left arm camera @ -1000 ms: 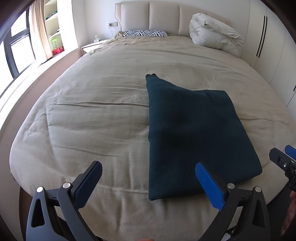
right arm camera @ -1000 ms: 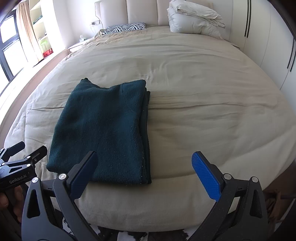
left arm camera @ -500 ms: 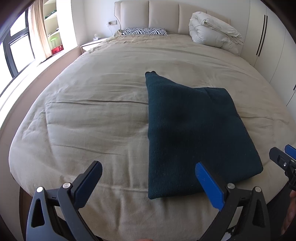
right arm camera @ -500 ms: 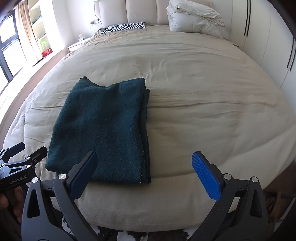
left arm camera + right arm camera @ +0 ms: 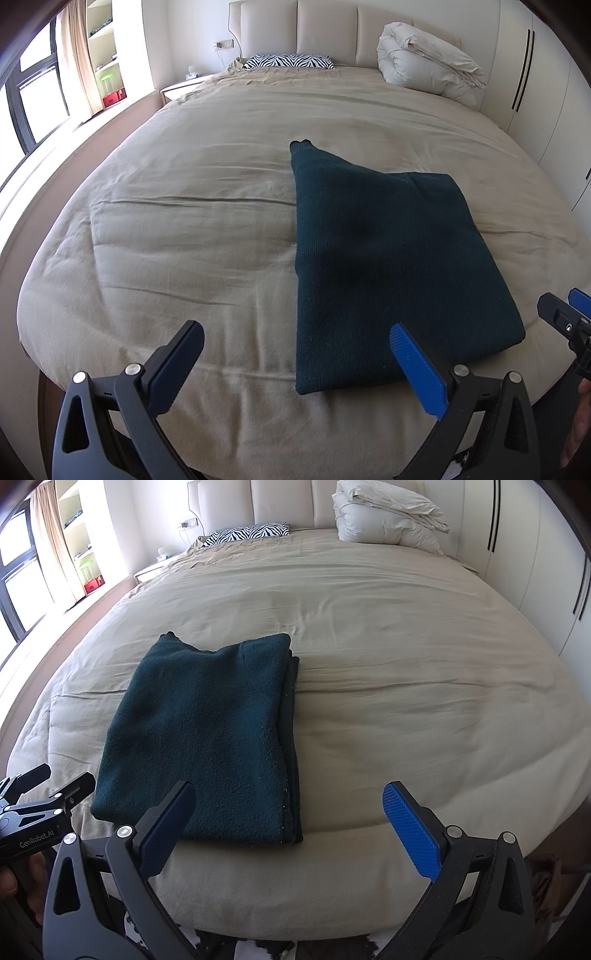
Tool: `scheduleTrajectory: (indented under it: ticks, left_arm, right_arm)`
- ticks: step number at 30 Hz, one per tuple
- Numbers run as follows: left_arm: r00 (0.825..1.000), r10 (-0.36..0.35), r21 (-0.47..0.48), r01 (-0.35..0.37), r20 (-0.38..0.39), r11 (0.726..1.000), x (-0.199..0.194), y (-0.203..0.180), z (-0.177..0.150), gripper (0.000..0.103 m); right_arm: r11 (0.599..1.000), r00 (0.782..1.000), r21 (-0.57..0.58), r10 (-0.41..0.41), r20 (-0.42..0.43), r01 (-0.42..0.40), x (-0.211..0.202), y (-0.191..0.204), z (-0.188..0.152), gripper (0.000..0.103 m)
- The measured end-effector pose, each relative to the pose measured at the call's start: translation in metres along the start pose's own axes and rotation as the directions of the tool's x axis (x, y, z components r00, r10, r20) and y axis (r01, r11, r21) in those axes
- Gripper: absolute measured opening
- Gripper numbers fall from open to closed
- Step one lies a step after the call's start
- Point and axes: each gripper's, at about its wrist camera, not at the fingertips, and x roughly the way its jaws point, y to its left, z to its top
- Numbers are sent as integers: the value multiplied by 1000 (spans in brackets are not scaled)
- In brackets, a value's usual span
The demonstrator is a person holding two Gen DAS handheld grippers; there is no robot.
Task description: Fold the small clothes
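A dark green fleece garment (image 5: pixel 384 258) lies folded into a flat rectangle on the beige bed (image 5: pixel 192 229), near its foot edge. One narrow corner of it pokes toward the headboard. My left gripper (image 5: pixel 299 354) hovers open above the bed's foot, its right finger over the garment's near left corner. In the right wrist view the same garment (image 5: pixel 207 738) sits to the left, its stacked layers showing along the right side. My right gripper (image 5: pixel 291 819) is open and empty, with its left finger over the garment's near edge.
A rolled white duvet (image 5: pixel 428 59) and a zebra-print pillow (image 5: pixel 291 61) lie by the padded headboard. White wardrobes (image 5: pixel 546 561) line the right wall. A window and shelves are on the left. A nightstand (image 5: pixel 181 85) stands beside the bed.
Both grippers have drifted back slightly from the bed; the garment looks a touch farther away. Jaws stay open and the garment has not moved.
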Motion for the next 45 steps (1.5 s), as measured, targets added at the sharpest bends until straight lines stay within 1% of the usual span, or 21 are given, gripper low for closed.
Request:
scheduleTrajectory:
  ticks: [29, 45]
  left_arm:
    - [1000, -1, 5, 1, -6, 1000, 2, 0, -1, 103]
    - [1000, -13, 9, 13, -22, 1000, 7, 6, 1, 103]
  right_arm:
    - [1000, 1000, 3, 1, -4, -1, 0, 1, -2, 103]
    - [1000, 1000, 3, 1, -4, -1, 0, 1, -2, 103]
